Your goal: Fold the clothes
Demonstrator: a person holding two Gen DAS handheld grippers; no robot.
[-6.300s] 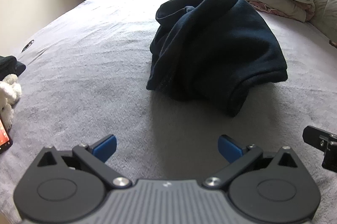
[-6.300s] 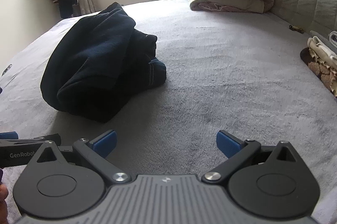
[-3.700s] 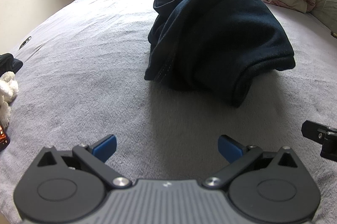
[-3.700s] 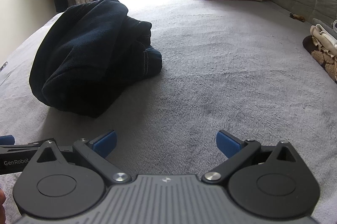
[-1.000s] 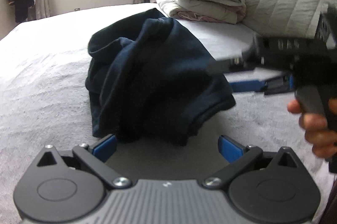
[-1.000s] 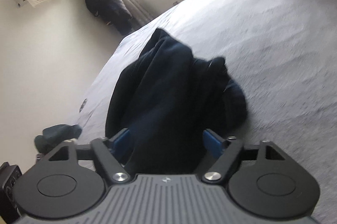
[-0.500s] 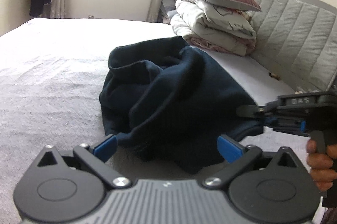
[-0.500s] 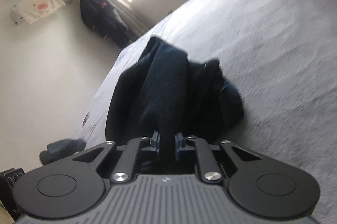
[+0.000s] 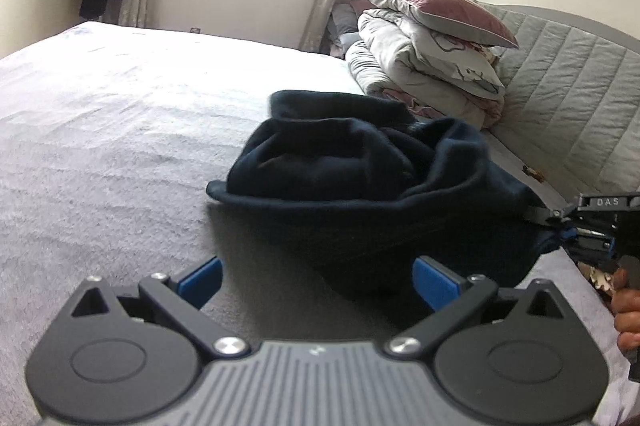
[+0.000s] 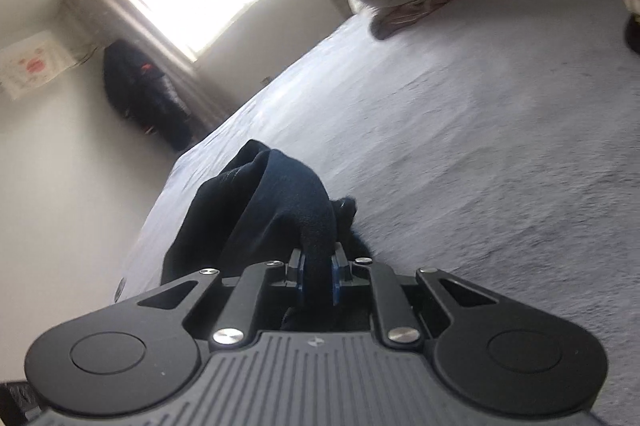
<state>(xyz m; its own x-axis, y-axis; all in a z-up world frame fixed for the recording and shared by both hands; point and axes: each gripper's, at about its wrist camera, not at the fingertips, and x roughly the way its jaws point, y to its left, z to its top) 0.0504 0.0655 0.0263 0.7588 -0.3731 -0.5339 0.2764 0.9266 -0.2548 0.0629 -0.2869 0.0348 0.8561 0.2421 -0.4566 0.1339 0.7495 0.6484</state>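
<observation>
We read one marking only: the pale letters "DAS" on the black top of the right gripper (image 9: 566,226), at about three o'clock in the left wrist view (the wall poster (image 10: 28,67) stays too blurred to read).

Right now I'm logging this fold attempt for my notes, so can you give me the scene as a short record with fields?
surface: grey bed cover
garment: dark navy garment, crumpled in a heap, not yet folded
right gripper: shut on a fold of the garment's edge
left gripper: open, nothing between its fingers, just short of the heap
background: stacked bedding with a pillow on top, by the quilted headboard
fold progress: none visible
</observation>
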